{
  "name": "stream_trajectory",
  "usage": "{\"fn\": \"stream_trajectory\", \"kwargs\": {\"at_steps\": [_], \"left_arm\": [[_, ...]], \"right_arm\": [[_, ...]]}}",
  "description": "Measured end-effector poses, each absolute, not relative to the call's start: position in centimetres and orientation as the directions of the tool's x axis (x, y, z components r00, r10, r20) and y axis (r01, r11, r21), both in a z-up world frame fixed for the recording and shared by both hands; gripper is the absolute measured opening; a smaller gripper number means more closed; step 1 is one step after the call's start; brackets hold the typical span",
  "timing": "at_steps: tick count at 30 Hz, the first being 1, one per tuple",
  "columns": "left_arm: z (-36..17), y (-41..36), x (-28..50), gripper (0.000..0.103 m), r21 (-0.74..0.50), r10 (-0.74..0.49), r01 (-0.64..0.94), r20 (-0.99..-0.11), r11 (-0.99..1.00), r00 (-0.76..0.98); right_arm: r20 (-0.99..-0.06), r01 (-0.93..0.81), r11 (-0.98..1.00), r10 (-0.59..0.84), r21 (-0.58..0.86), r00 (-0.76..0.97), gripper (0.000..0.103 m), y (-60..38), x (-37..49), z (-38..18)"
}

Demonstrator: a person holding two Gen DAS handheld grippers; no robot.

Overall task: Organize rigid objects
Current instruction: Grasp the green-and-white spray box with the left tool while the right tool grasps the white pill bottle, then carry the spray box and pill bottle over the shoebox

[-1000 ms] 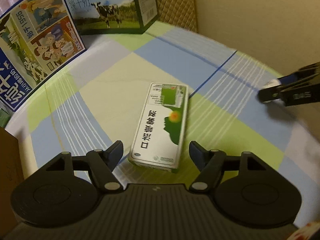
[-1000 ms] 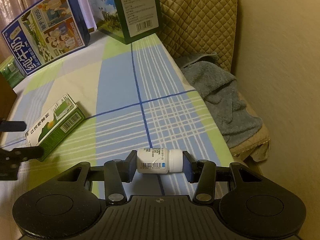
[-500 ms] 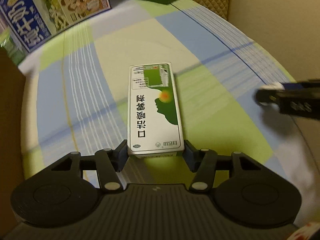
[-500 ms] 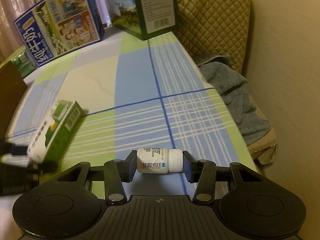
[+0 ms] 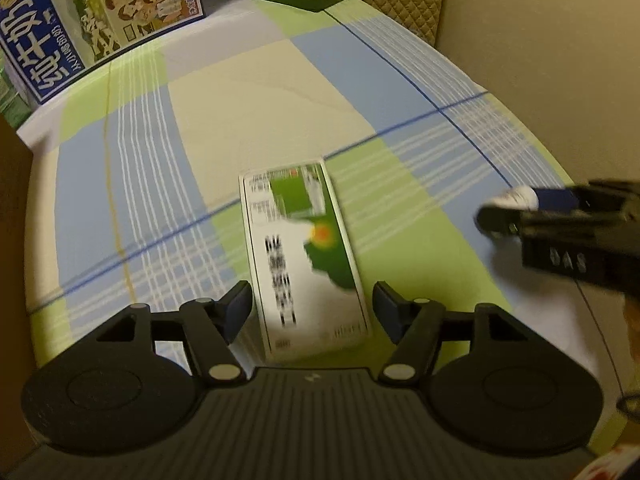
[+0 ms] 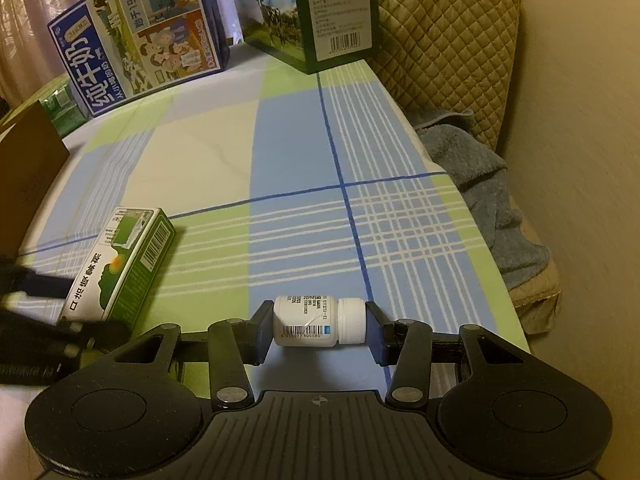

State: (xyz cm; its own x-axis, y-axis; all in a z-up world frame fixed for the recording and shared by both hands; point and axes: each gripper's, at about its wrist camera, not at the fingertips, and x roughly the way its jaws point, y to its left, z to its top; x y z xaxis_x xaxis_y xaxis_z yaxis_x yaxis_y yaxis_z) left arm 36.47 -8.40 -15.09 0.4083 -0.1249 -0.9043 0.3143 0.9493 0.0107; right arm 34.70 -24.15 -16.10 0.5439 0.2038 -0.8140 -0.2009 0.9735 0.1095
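A green and white medicine box (image 5: 304, 256) lies flat on the checked tablecloth (image 5: 248, 92), its near end between the fingers of my left gripper (image 5: 312, 312). The jaws are opening, and a small gap shows on each side of the box. In the right wrist view the same box (image 6: 120, 264) lies at the left. My right gripper (image 6: 318, 328) is shut on a white pill bottle (image 6: 316, 322), held sideways with its cap to the right, just above the cloth. The right gripper (image 5: 560, 224) also shows at the right of the left wrist view.
A blue milk carton case (image 6: 140, 40) and a green milk case (image 6: 320, 12) stand at the back of the table. A brown cardboard box (image 6: 28, 152) is at the left edge. A quilted cushion (image 6: 444, 32) and a grey towel (image 6: 480, 184) lie beyond the right edge.
The left gripper closed on the medicine box, lifted and turned it, and has now loosened with the box flat on the cloth. The right gripper stayed put, holding the bottle.
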Motion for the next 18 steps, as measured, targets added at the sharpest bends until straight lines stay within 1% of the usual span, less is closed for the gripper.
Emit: {"fn": "stream_trajectory", "kwargs": {"at_steps": [7, 8, 18], "left_arm": [[-15.7, -9.0, 38.4, 0.061, 0.033, -0.098, 0.293, -0.902, 0.956, 0.421], [-15.9, -9.0, 38.5, 0.055, 0.035, -0.095, 0.289, -0.901, 0.957, 0.423], [-15.7, -8.4, 37.5, 0.053, 0.03, -0.106, 0.287, -0.887, 0.957, 0.449]], "right_arm": [[-0.816, -0.206, 0.973, 0.201, 0.103, 0.543, 0.044, -24.2, 34.8, -16.1], [-0.815, -0.208, 0.973, 0.2, 0.101, 0.543, 0.044, -24.1, 34.7, -16.1], [-0.813, -0.25, 0.964, 0.218, 0.093, 0.54, 0.044, -23.5, 34.4, -16.0]]}}
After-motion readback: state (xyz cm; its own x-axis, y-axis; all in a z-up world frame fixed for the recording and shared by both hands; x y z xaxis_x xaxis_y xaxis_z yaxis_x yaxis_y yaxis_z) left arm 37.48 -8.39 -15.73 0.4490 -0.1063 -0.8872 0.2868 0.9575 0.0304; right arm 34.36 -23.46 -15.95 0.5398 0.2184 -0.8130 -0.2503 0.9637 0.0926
